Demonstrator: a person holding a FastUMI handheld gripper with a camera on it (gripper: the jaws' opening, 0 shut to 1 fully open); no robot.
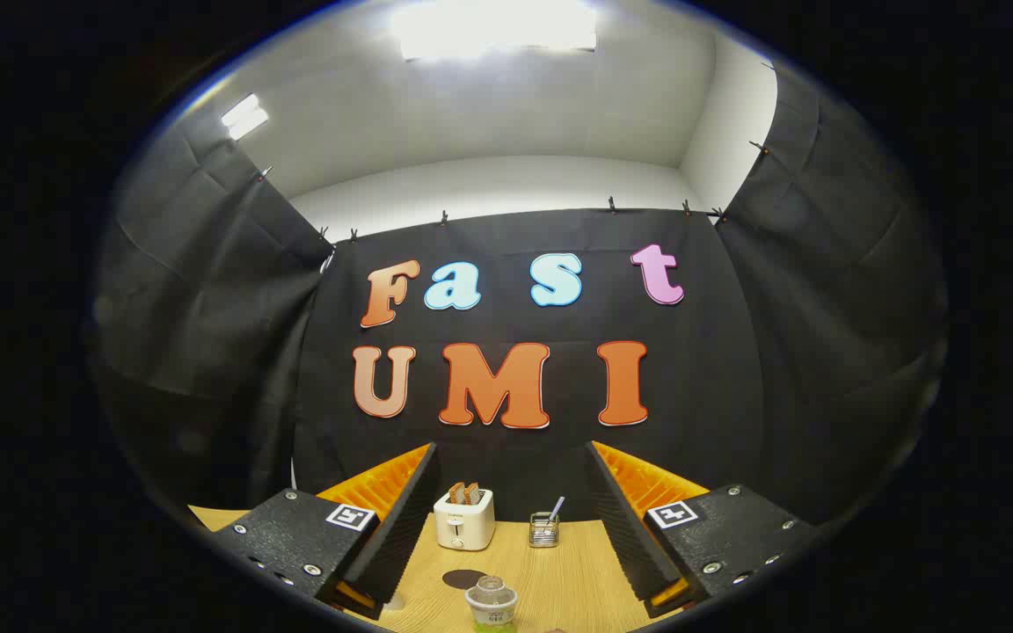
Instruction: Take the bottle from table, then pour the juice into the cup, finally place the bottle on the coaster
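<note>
While my gripper (506, 536) hangs wide open and empty, I judge the bottle (491, 604) at the table's (577, 580) near edge light, slick, best gripped mid-body.

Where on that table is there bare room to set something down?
Bare wood lies between the bottle and the wire holder, beside the hand-held gripper's open fingers. It is more crowded around the bottle, with the dark coaster and toaster just beyond it.
</note>
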